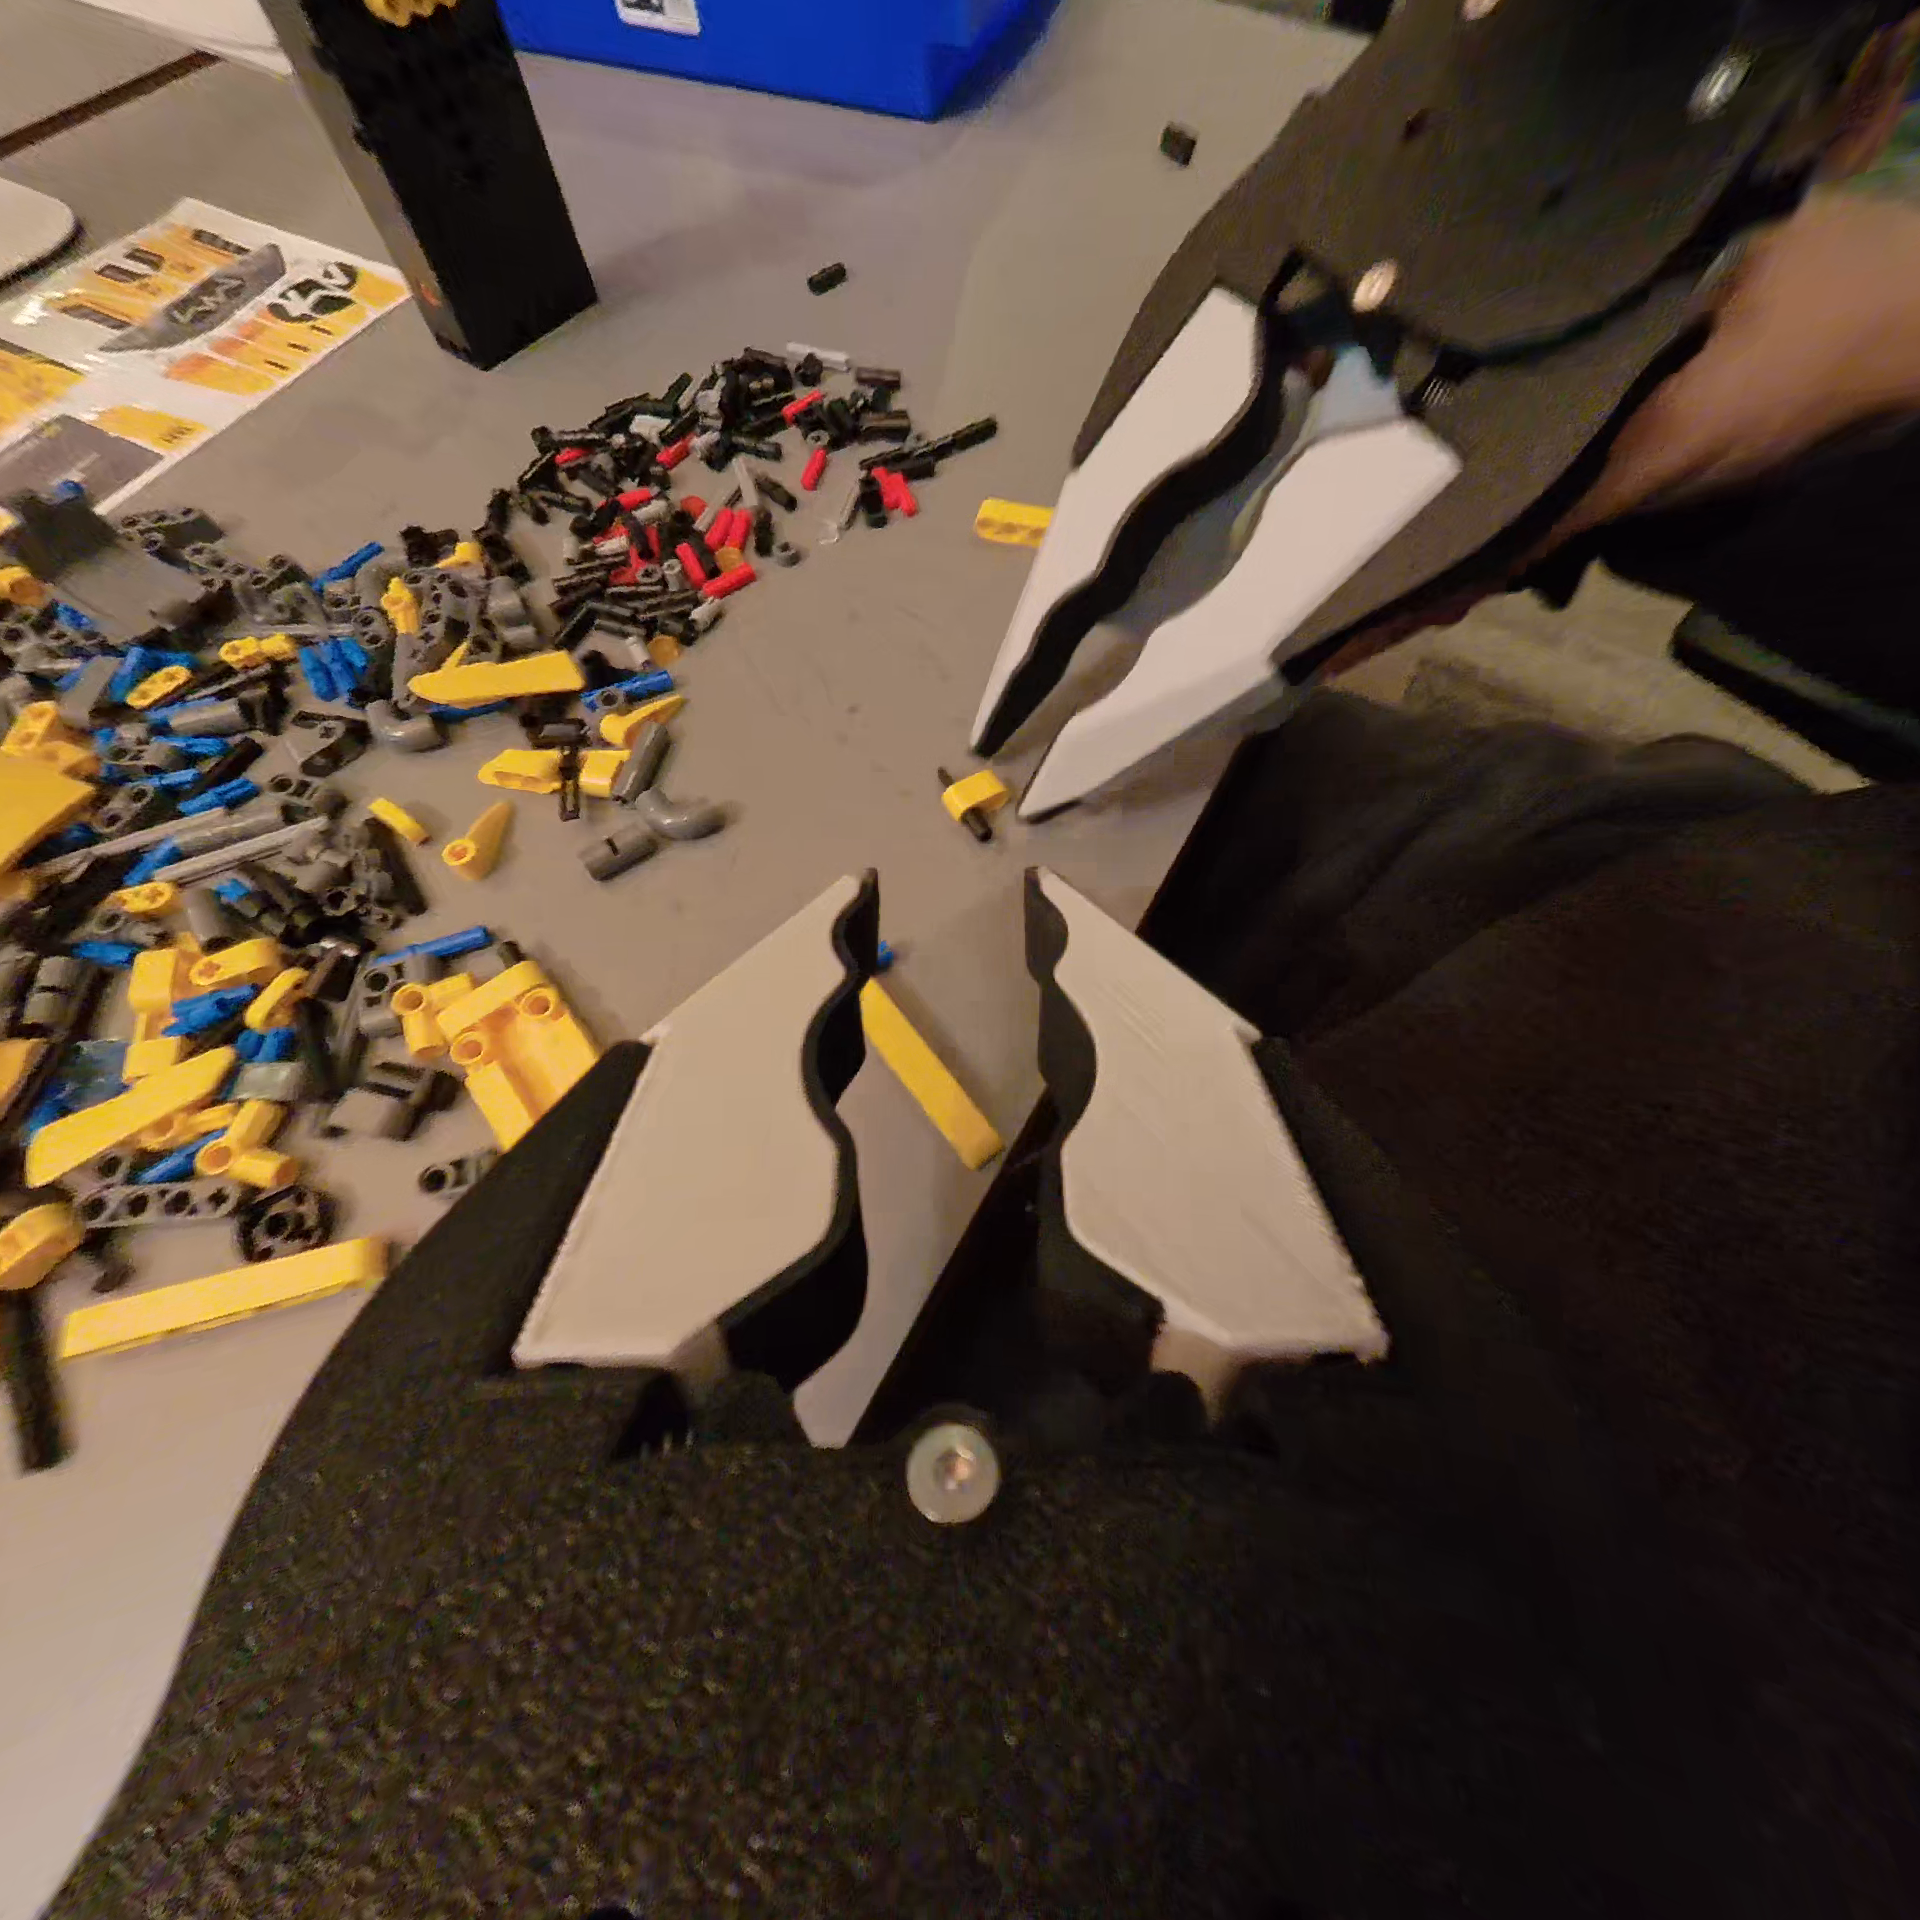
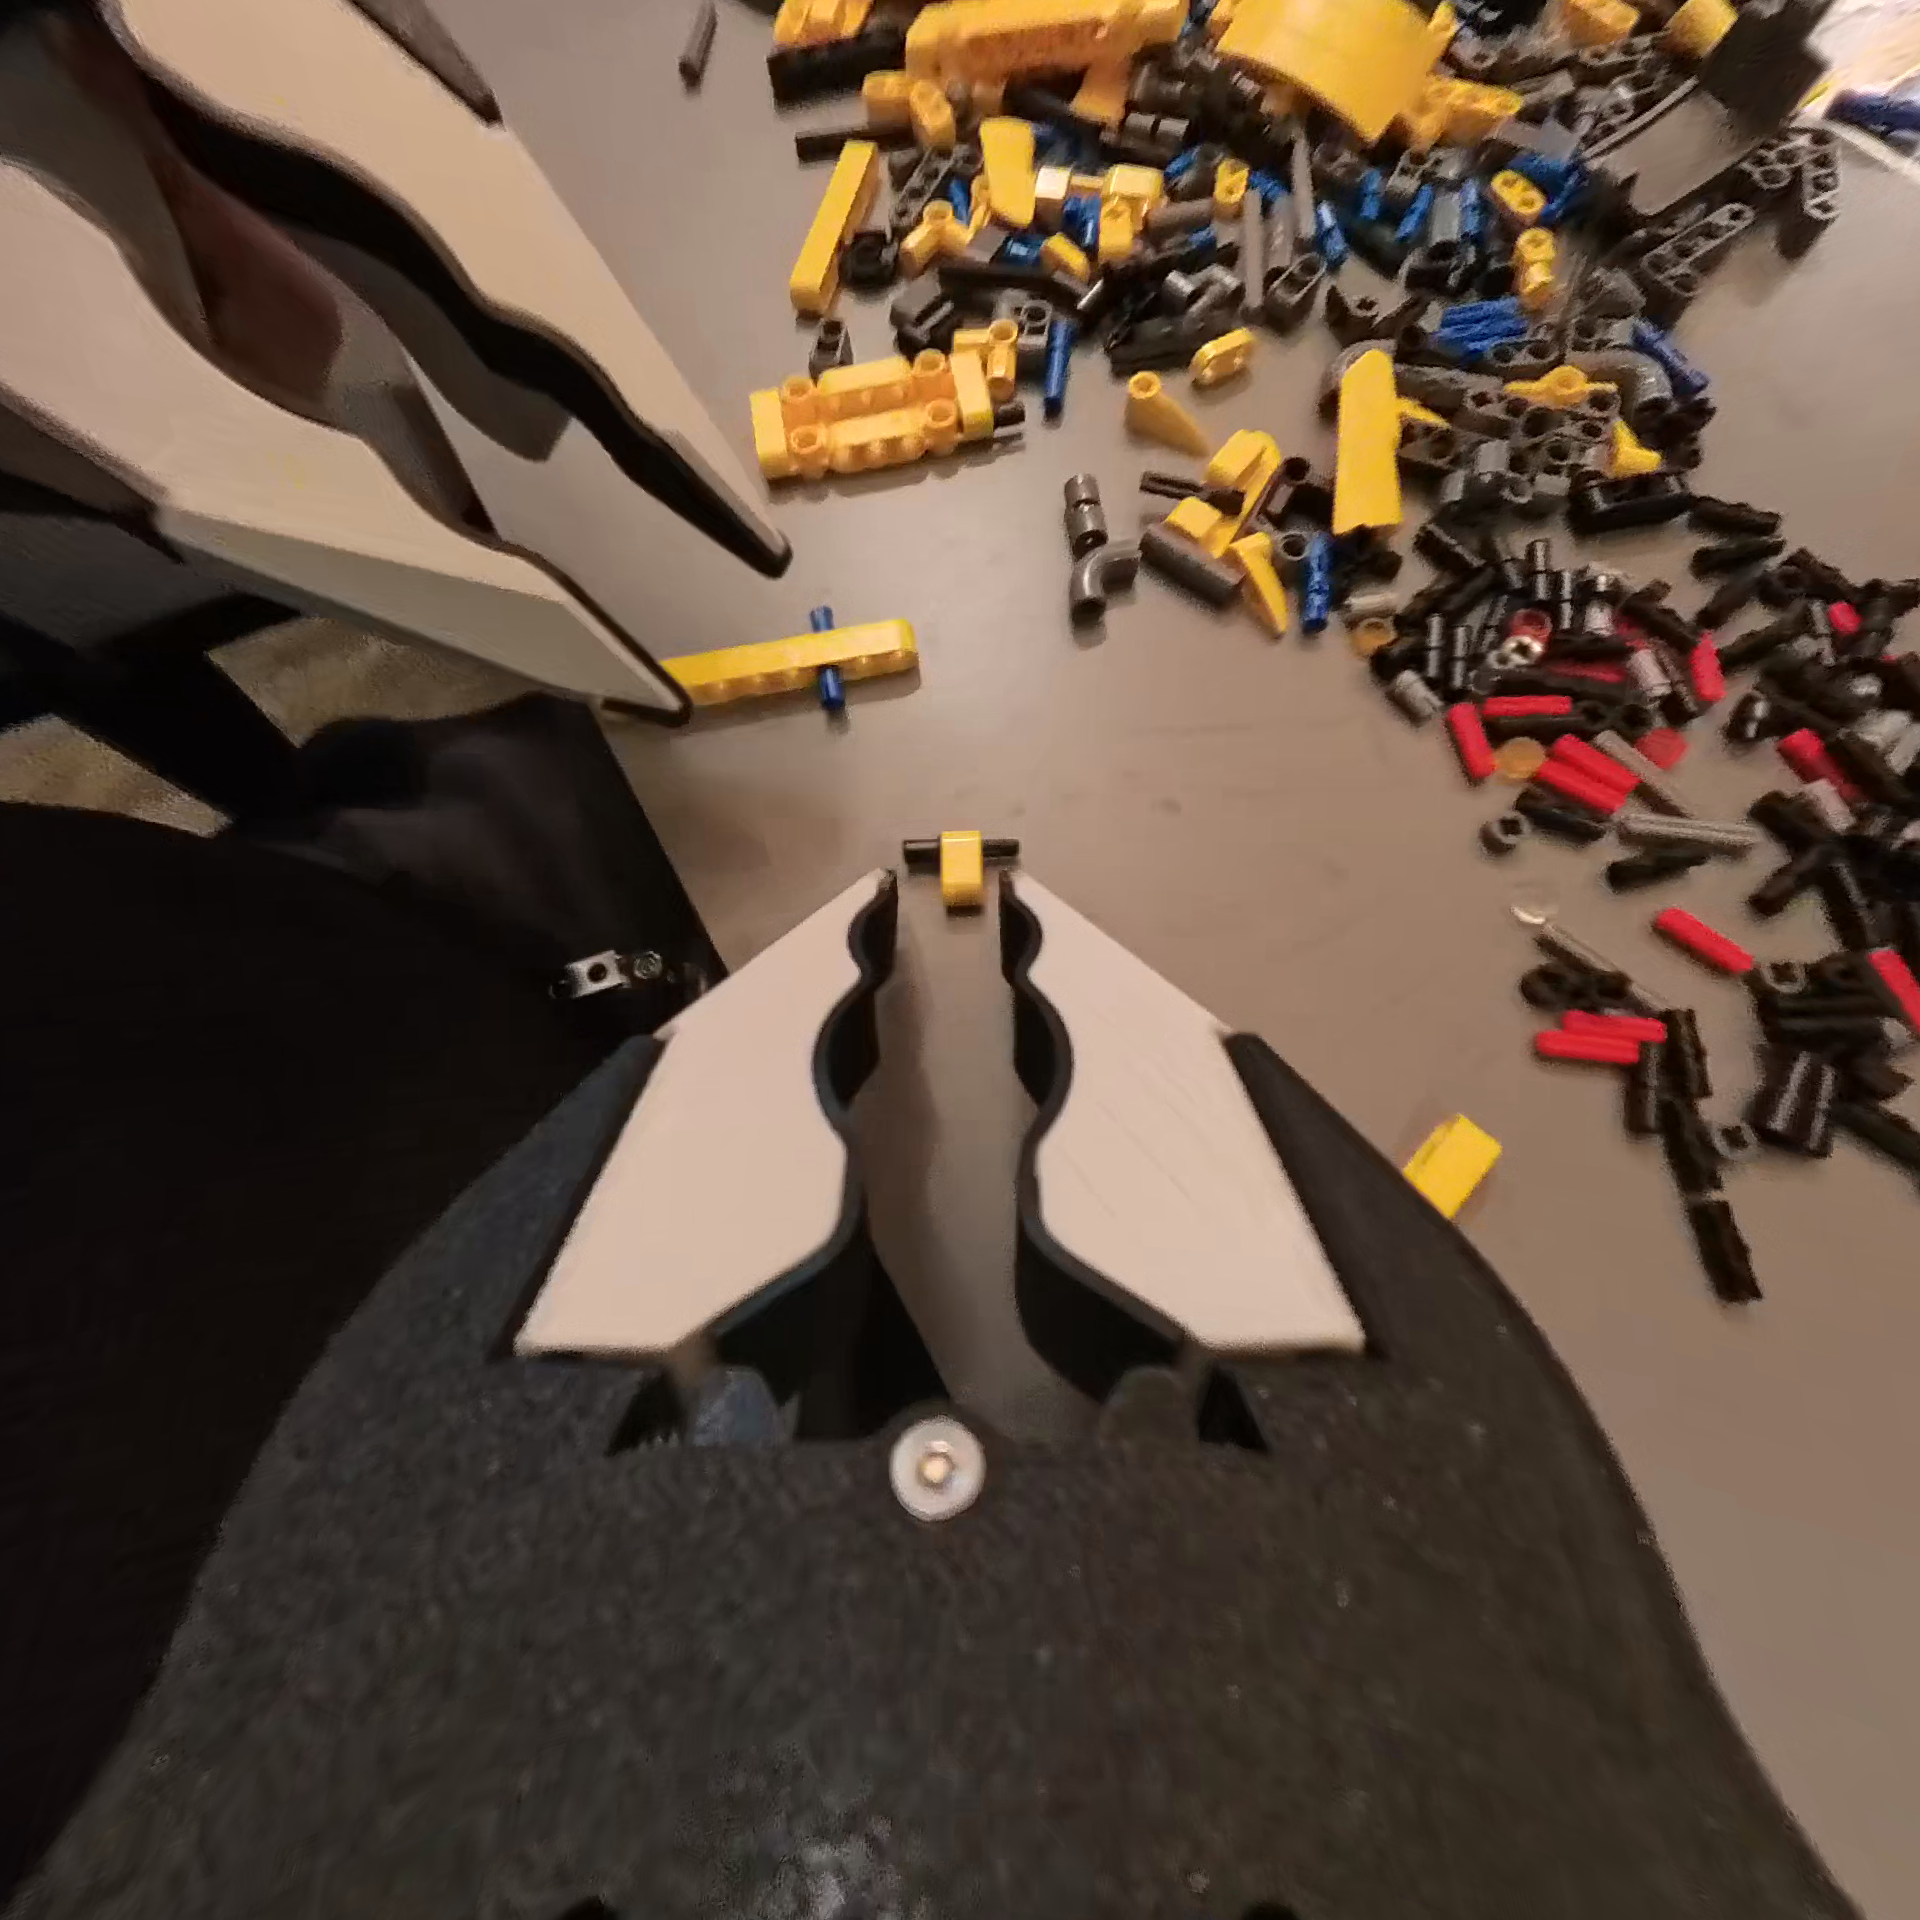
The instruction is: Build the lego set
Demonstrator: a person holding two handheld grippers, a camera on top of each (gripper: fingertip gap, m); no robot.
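Hovering low over the grey table [image 1: 831, 675], the right gripper [image 2: 945, 881] has its jaws parted by a narrow gap, and a small yellow connector [image 2: 961, 871] with a black pin through it lies flat on the table right at the fingertips. It sits in the mouth of the gap, and neither finger visibly presses on it. From the left wrist view the same connector [image 1: 975, 795] lies just beside the tips of the right gripper [image 1: 1008, 779], not lifted. The left gripper [image 1: 951, 883] is spread wider and holds nothing. Below it and between its fingers lies a long yellow beam [image 1: 925, 1070]. The right wrist view shows this beam [image 2: 790, 660] crossed by a short blue pin [image 2: 826, 660], with the lower tip of the left gripper [image 2: 727, 636] at or over one end of it; whether they touch cannot be told. The two grippers are near each other at the table's edge, beside a person's dark clothing [image 1: 1558, 1039]. Farther out lie a stray yellow piece [image 2: 1449, 1164], a heap of black and red pins [image 1: 707, 499] and a larger heap of yellow, blue and grey parts [image 1: 208, 935]. Beyond these are a black block tower [image 1: 436, 177], a printed sheet [image 1: 156, 312] and a blue bin [image 1: 810, 42]
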